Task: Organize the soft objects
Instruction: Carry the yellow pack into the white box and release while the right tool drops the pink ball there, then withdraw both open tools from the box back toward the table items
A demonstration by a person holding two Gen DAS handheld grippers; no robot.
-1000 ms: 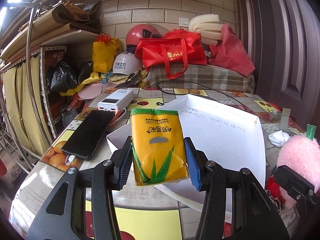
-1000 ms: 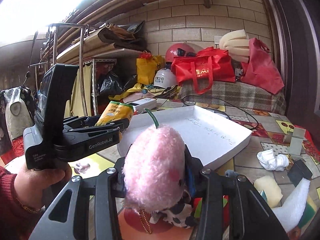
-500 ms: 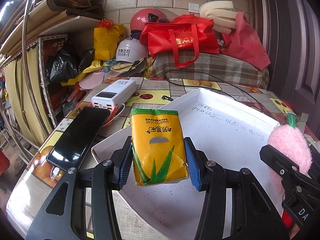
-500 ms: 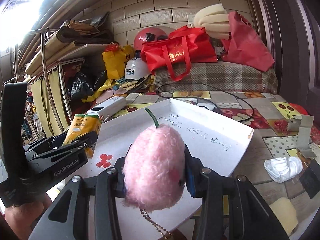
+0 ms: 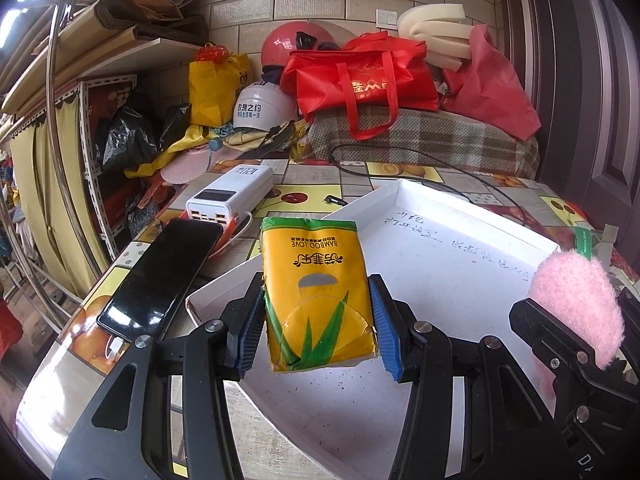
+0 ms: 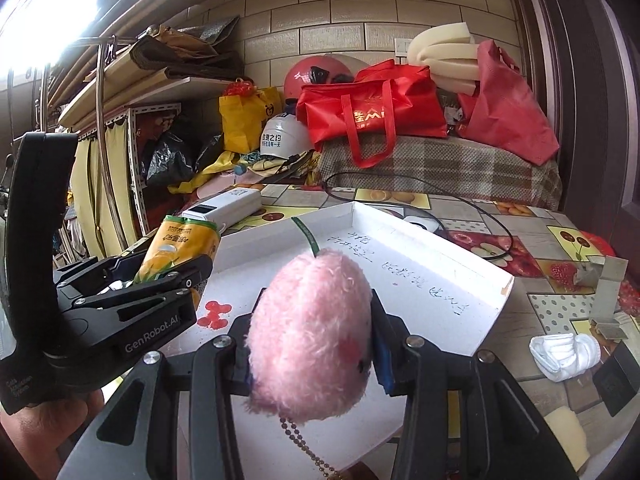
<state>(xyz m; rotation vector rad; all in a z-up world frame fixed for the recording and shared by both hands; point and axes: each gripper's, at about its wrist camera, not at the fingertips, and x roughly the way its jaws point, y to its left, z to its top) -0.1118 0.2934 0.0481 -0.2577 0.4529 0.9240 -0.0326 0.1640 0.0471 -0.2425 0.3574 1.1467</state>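
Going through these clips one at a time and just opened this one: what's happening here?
A person holds a two-finger tool in each hand. The left tool is shut on a yellow tissue pack; the right tool is shut on a pink plush peach with a bead chain. Both are held over the shallow white tray on the fruit-pattern table. Neither item is released yet.

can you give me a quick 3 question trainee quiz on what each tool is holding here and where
1. True or false: the left tool is shut on the yellow tissue pack.
2. What does the right tool hold? A) white sock B) pink plush toy C) power bank
3. Fill in: both items hover over the white ____.

Key:
1. True.
2. B, the pink plush toy.
3. Tray; the white tray lies on the table beneath them, holding neither item.
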